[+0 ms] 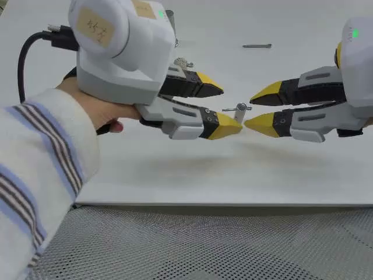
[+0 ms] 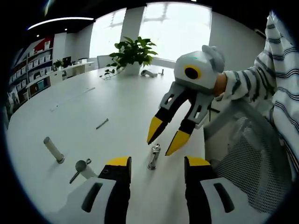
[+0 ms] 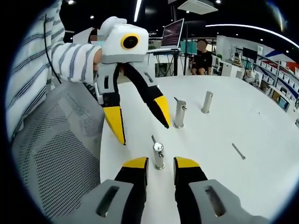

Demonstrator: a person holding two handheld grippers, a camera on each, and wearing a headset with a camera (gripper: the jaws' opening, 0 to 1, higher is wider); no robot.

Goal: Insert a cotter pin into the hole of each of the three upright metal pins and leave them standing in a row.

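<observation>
**Two of three pins fitted, one to go**

Working on a broad white tabletop [image 1: 175, 175].

Logged the white-and-grey left gripper with yellow-tipped jaws [image 1: 231, 107] at the left, claw spread wide, gripping nothing. Logged the matching right gripper [image 1: 248, 111] opposite it at the right, claw likewise spread and empty. Found both sets of tips close beside the nearest short upright silver metal pin [image 3: 159, 156]. Cannot tell from the head view about contact with it.

Counted three pins in a row running toward the far side:
- **Nearest pin:** carrying a thin wire cotter pin [image 1: 227, 109] through the cross-hole, poking out on both sides.
- **Middle upright silver metal pin [image 3: 180, 114]:** carrying a second wire cotter pin [image 3: 176, 100] near its top.
- **Far upright silver metal pin [image 3: 207, 101]:** bare, nothing through it.

Spotted one loose wire cotter pin [image 3: 238, 150] flat on the tabletop, right of the row and well apart from the far pin.

Judged two insertions done and one left, namely loose pin into far pin. Judged all three upright and the row intact. Cannot tell about full seating of the nearest cotter.
</observation>
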